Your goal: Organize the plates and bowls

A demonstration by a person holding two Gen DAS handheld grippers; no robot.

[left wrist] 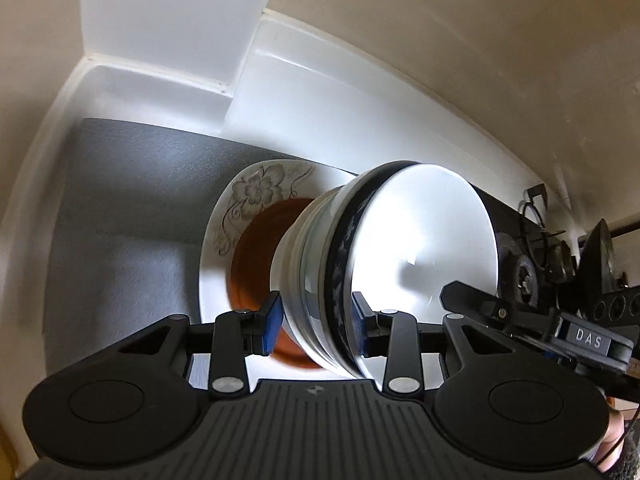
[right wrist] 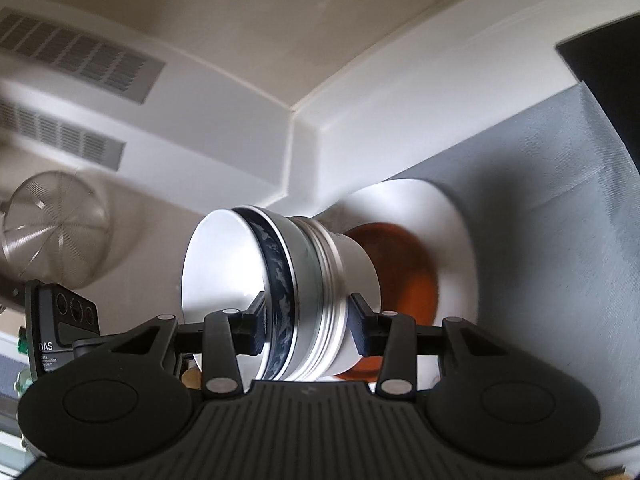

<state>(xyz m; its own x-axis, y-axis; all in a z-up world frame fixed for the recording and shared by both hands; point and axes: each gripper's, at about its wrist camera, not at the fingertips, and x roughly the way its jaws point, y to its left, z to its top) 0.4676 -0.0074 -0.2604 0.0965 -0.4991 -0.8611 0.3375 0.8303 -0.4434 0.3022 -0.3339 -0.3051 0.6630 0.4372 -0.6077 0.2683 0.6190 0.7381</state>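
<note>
A stack of nested bowls (left wrist: 344, 264), white with a dark blue patterned band on the top one, rests on an orange plate (left wrist: 256, 256) that lies on a white floral plate (left wrist: 256, 192). My left gripper (left wrist: 316, 320) is shut on the stack's rims from one side. My right gripper (right wrist: 306, 326) is shut on the same stack (right wrist: 296, 280) from the other side; the orange plate (right wrist: 404, 268) and the white plate (right wrist: 452, 216) show behind it. The right gripper's body shows in the left wrist view (left wrist: 560, 320).
The plates lie on a grey liner (left wrist: 132, 216) inside a white cabinet corner (left wrist: 224, 92). A metal mesh strainer (right wrist: 56, 232) hangs at the left, under a vent grille (right wrist: 80, 52). A dark stove top (left wrist: 532, 240) is at the right.
</note>
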